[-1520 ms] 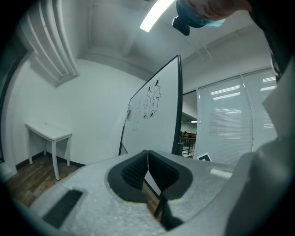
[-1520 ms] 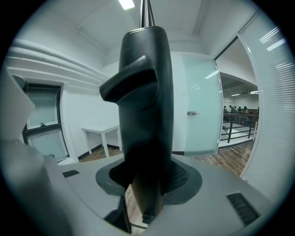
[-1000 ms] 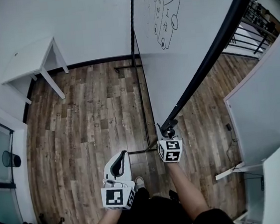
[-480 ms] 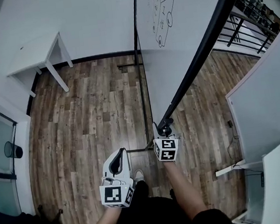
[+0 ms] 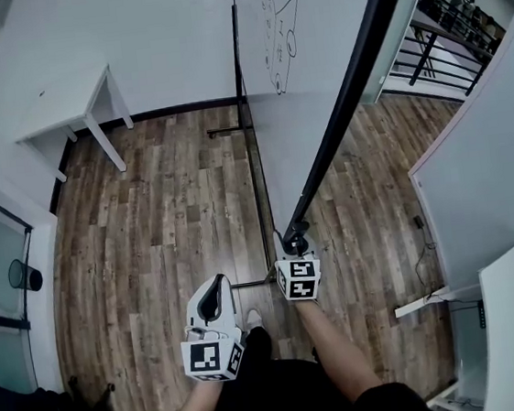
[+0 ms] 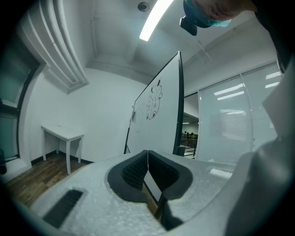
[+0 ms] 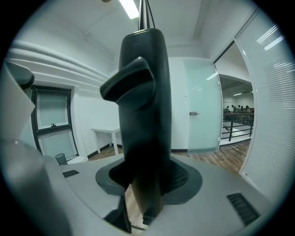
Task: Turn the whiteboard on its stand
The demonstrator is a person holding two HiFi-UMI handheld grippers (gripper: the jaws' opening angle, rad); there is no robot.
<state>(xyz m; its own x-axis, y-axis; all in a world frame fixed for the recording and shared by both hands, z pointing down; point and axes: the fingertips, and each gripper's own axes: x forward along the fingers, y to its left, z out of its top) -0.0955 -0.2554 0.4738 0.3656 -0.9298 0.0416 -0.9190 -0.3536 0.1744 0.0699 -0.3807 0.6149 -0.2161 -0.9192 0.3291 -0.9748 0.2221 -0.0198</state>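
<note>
The whiteboard (image 5: pixel 314 55), upright on its stand (image 5: pixel 239 64), has swung a touch further round, towed by the right gripper (image 5: pixel 290 239), jaws clamped on what looks like its black frame corner, while the left gripper (image 5: pixel 215 308) trails, jaws together and empty, so the turn seems under way.

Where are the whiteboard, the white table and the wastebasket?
whiteboard (image 5: pixel 296 103), head view, on its white writing face.
white table (image 5: pixel 61 107), head view, on the tabletop.
wastebasket (image 5: pixel 22 274), head view, on its dark side.
</note>
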